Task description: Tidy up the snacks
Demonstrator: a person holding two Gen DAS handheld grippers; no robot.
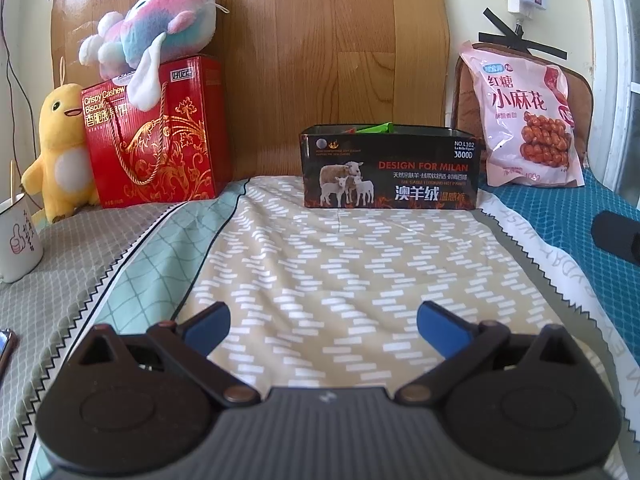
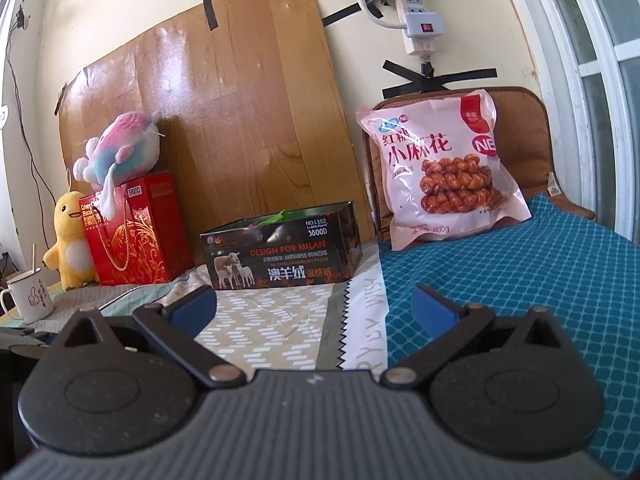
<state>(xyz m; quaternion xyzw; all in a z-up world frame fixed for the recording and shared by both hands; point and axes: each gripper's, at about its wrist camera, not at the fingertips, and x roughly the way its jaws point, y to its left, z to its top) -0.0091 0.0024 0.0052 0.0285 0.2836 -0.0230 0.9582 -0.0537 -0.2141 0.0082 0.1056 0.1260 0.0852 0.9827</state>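
A black open-top box (image 1: 390, 168) printed with sheep stands at the back of the bed, with green packets (image 1: 374, 127) showing above its rim. It also shows in the right wrist view (image 2: 280, 252). A pink bag of twisted snacks (image 1: 528, 120) leans on a brown cushion at the right (image 2: 444, 168). A red biscuit carton (image 1: 154, 136) stands at the left (image 2: 136, 232). My left gripper (image 1: 323, 324) is open and empty over the patterned cloth, well short of the box. My right gripper (image 2: 314, 306) is open and empty, short of the box and bag.
A pink-blue plush (image 1: 156, 32) sits on the red carton, a yellow plush (image 1: 60, 148) beside it. A white mug (image 1: 18, 236) stands at the left. A wooden board (image 1: 328, 40) lines the wall. A power strip (image 2: 416, 12) hangs above. Teal cloth (image 2: 520, 280) covers the right.
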